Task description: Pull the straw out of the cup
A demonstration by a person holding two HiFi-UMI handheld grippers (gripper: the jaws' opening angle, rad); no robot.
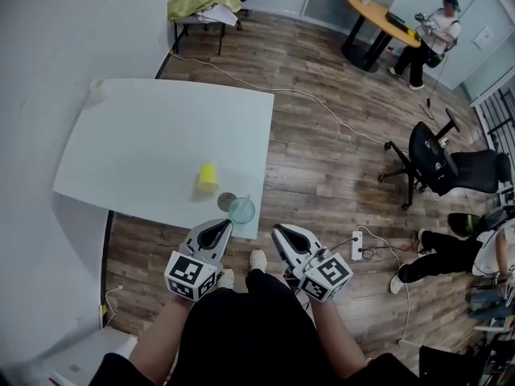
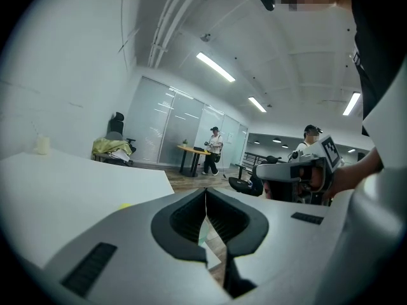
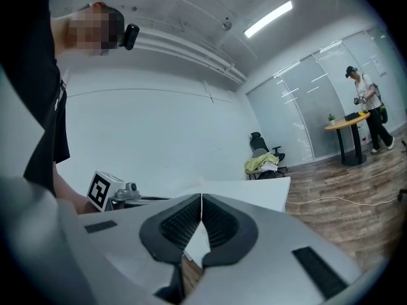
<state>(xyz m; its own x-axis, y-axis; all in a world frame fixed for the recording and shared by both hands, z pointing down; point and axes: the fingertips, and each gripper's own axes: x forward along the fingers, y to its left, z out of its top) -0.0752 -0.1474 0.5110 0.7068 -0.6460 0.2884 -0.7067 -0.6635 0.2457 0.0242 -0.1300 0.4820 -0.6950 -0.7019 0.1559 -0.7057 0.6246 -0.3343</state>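
Clear cup [image 1: 241, 212] with its straw [image 1: 245, 202] stands just ahead, nearer the left claw [image 1: 218, 228] than the right claw [image 1: 282, 232]; both are pressed together, empty.

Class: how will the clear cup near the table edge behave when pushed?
The clear cup looks thin-walled, so probably light and apt to slide. It stands near the table corner, so a push might send it off. Its leaning straw may help tip it.

No words, brands or numbers are showing legibly — anywhere. The cubes [image 1: 191, 273] on the left gripper [image 1: 222, 224] and right gripper [image 1: 279, 232] are carrying only black-and-white square patterns; a wall sheet [image 1: 483, 37] is appearing too small to read.
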